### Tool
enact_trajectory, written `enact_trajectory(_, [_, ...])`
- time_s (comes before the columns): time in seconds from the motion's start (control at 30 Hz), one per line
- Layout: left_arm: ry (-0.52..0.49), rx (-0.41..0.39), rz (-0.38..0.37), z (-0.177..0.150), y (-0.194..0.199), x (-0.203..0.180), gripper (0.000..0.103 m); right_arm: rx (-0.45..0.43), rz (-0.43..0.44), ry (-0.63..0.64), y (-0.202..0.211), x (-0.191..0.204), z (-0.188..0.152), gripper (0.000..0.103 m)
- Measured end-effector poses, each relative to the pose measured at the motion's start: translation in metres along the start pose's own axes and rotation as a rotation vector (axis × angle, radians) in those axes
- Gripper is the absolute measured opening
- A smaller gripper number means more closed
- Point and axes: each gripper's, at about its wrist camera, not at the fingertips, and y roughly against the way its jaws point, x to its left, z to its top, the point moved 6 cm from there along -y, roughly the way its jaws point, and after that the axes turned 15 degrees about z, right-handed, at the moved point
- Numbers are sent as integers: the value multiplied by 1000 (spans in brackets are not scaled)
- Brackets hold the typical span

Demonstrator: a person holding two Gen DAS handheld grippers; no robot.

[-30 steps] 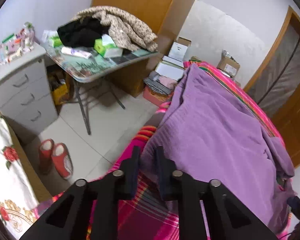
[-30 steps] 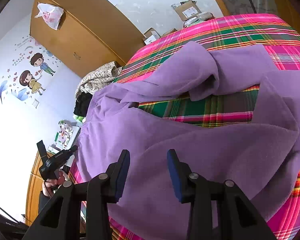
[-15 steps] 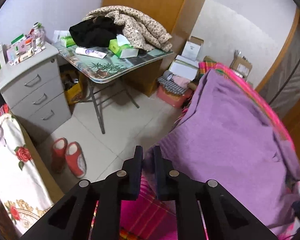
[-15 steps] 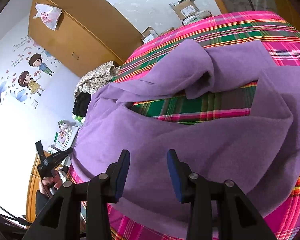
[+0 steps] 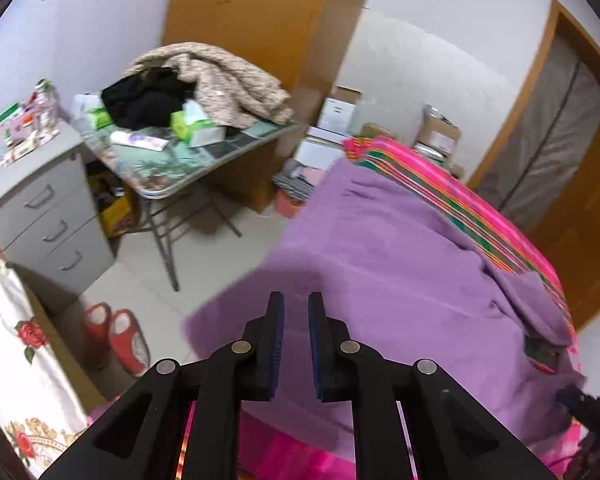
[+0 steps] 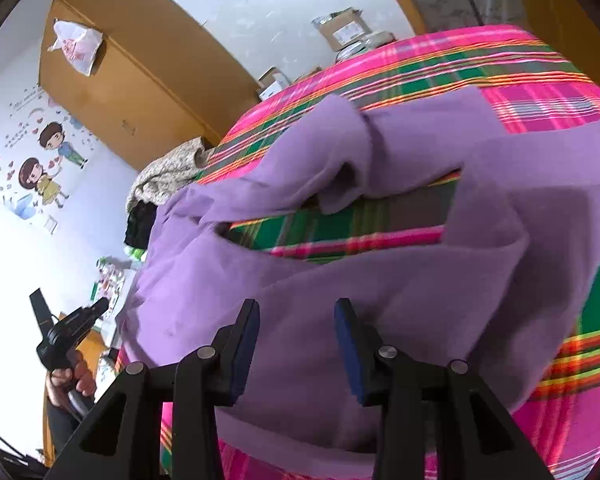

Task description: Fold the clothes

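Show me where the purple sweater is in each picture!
Left wrist view: the purple sweater fills the middle and right, ahead of the left tongs.
Right wrist view: it spreads across the middle, behind the right tongs.
Shared landmark: the plaid bedspread under it.

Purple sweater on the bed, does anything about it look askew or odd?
Yes. The purple sweater lies crooked and bunched on the plaid bedspread: a rumpled sleeve crosses the top, and its left edge hangs off the bed's side.
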Motion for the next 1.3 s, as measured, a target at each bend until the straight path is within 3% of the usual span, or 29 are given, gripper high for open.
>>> enact_trajectory(0.37, [-151, 129, -166, -47, -3, -74, 12, -111, -76, -41, 47, -32, 9, 39])
enact_trajectory(0.67, [-254, 154, -262, -67, 9, -123, 12, -225, -160, -113, 95, -62, 8, 39])
enact_trajectory(1.1, [-375, 144, -312, -86, 24, -160, 12, -195, -176, -199, 84, -89, 1, 39])
enact_trajectory(1.3, [-407, 128, -251, -92, 24, -171, 12, -181, -162, -204, 75, -91, 3, 39])
